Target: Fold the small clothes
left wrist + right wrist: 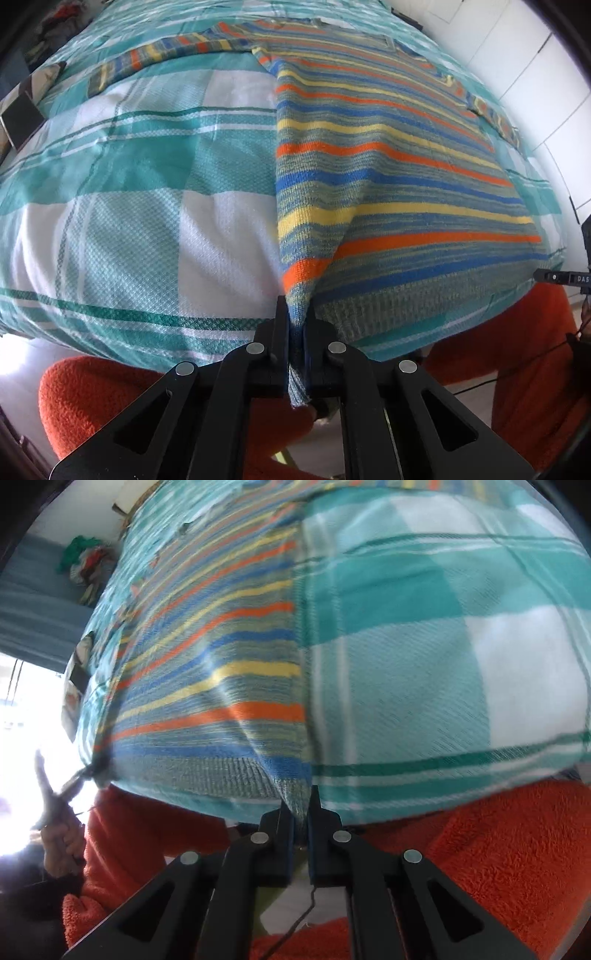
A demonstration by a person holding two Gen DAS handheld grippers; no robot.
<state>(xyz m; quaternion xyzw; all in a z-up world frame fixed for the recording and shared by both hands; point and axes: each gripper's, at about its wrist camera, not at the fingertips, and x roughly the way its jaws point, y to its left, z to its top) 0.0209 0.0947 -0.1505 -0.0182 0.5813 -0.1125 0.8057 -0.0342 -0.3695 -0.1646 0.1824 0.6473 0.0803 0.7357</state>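
Observation:
A small knitted sweater (pixel 388 155) with orange, yellow, blue and grey-green stripes lies spread on a teal and white checked bedspread (pixel 147 206), sleeves out at the far end. My left gripper (pixel 296 306) is shut on the sweater's near left hem corner at the bed's front edge. In the right wrist view the sweater (pixel 221 686) fills the left half. My right gripper (pixel 300 797) is shut on the near right hem corner. The cloth is pulled taut between the two corners. The left gripper also shows at the right wrist view's left edge (pixel 88 771).
The bedspread (pixel 443 646) covers the whole bed. A person in orange fleece (pixel 517 350) stands against the bed's near edge. A flat dark object (pixel 22 118) lies at the bed's left edge. White cupboard doors (pixel 535 66) stand at right. Crumpled clothes (pixel 85 565) lie beyond.

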